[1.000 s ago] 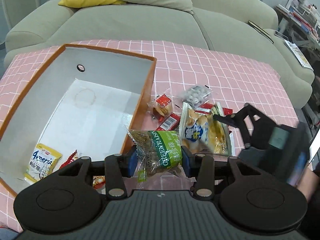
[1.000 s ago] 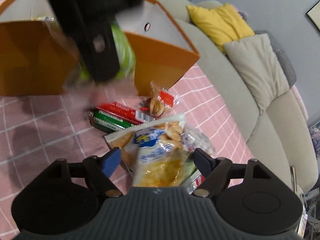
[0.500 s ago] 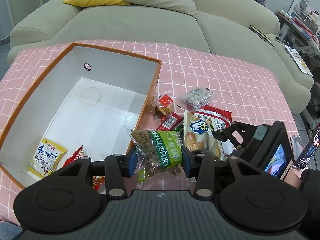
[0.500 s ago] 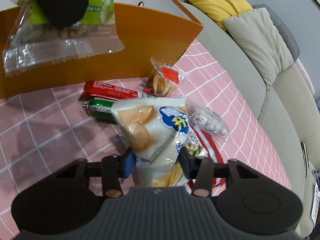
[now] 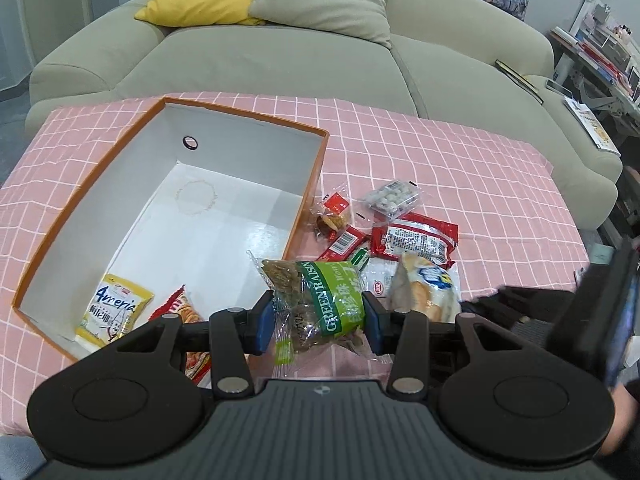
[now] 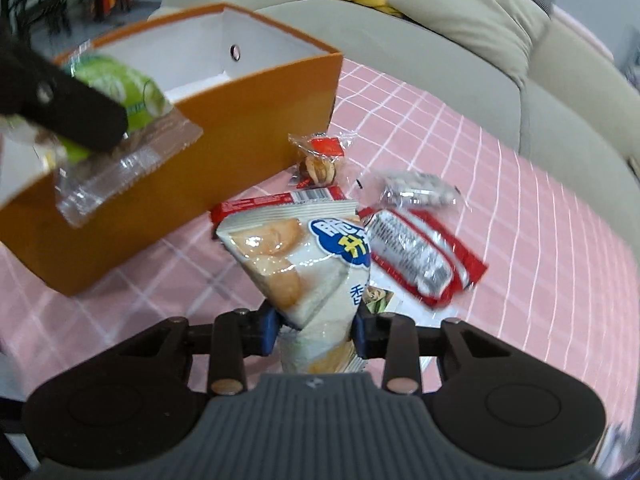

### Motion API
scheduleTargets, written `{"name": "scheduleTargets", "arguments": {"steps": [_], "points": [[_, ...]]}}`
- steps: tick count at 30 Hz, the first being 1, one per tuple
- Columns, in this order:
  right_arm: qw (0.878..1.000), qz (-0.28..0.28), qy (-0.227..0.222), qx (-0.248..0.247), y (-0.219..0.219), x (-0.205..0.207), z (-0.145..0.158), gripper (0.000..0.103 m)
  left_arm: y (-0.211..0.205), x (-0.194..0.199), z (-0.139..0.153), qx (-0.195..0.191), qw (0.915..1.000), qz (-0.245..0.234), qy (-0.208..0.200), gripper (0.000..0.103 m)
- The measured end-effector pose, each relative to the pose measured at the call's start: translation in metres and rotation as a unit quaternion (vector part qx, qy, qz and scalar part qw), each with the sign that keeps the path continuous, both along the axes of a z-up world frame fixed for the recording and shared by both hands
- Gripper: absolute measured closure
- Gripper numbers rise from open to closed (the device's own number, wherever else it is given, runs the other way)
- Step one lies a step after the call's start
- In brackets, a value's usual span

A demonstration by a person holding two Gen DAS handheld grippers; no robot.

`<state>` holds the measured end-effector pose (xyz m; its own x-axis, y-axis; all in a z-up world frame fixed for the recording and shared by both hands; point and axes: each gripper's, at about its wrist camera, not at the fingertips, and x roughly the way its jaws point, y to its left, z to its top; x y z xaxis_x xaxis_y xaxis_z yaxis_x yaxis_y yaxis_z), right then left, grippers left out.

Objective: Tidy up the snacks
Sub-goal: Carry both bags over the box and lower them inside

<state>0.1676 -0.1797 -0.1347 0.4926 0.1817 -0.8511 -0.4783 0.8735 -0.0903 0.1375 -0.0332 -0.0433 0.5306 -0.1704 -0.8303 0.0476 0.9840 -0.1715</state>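
My left gripper point(image 5: 316, 318) is shut on a green raisin bag point(image 5: 320, 300) and holds it above the table beside the orange box point(image 5: 308, 196). The raisin bag also shows in the right wrist view point(image 6: 120, 92), over the box's near corner. My right gripper point(image 6: 316, 330) is shut on a white cracker bag point(image 6: 304, 264), lifted off the table; the bag also shows in the left wrist view point(image 5: 424, 292). The box point(image 6: 256, 120) holds a yellow snack bag point(image 5: 114, 312) and a red snack bag point(image 5: 180, 312).
Loose snacks lie right of the box on the pink checked cloth point(image 5: 460, 168): a red-and-silver packet point(image 5: 416, 238), a clear bag of round candies point(image 5: 394, 200), a small nut packet point(image 5: 332, 216) and red and green bars point(image 5: 346, 242). A sofa point(image 5: 280, 48) stands behind.
My right gripper closed on the cracker bag and lifted it off the table. My left gripper rose and drew back with the raisin bag, still beside the box.
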Motion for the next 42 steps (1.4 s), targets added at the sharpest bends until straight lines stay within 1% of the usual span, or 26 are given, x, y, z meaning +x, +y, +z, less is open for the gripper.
{"name": "scheduleTargets", "arguments": {"steps": [8,11,12,14,18,23,27,32,37,40,42], "points": [[0.996,-0.06,0.017,0.07,-0.005,-0.021,0.034,0.07,0.013,-0.016,0.016,-0.008,0.9998,0.001,-0.015,0.053],[0.992,-0.075,0.021,0.097,-0.005,-0.027,0.045,0.07,0.021,-0.021,0.022,-0.031,0.9993,0.004,-0.018,0.053],[0.991,-0.078,0.022,0.106,-0.004,-0.029,0.049,0.07,0.023,-0.023,0.024,-0.034,0.9992,0.006,-0.02,0.053],[0.989,-0.08,0.022,0.12,-0.002,-0.032,0.057,0.07,0.027,-0.027,0.027,-0.031,0.9992,0.007,-0.026,0.053],[0.986,-0.077,0.02,0.15,0.002,-0.036,0.075,0.07,0.036,-0.032,0.036,-0.042,0.9985,0.007,-0.035,0.053],[0.983,-0.058,0.007,0.173,0.018,-0.036,0.097,0.07,0.049,-0.033,0.05,-0.025,0.9981,0.003,-0.055,0.053],[0.984,-0.03,-0.008,0.177,0.038,-0.034,0.112,0.07,0.065,-0.029,0.06,-0.019,0.9976,0.007,-0.066,0.053],[0.985,0.013,-0.028,0.171,0.069,-0.03,0.131,0.07,0.084,-0.02,0.07,0.003,0.997,0.006,-0.076,0.053],[0.987,0.053,-0.042,0.143,0.1,-0.022,0.135,0.07,0.099,-0.007,0.07,0.024,0.9973,-0.003,-0.069,0.053],[0.99,0.072,-0.054,0.109,0.118,-0.014,0.13,0.07,0.11,0.002,0.064,0.009,0.9986,-0.009,-0.052,0.053],[0.991,0.085,-0.059,0.083,0.127,-0.007,0.125,0.07,0.114,0.008,0.058,0.015,0.999,-0.012,-0.041,0.053]]}}
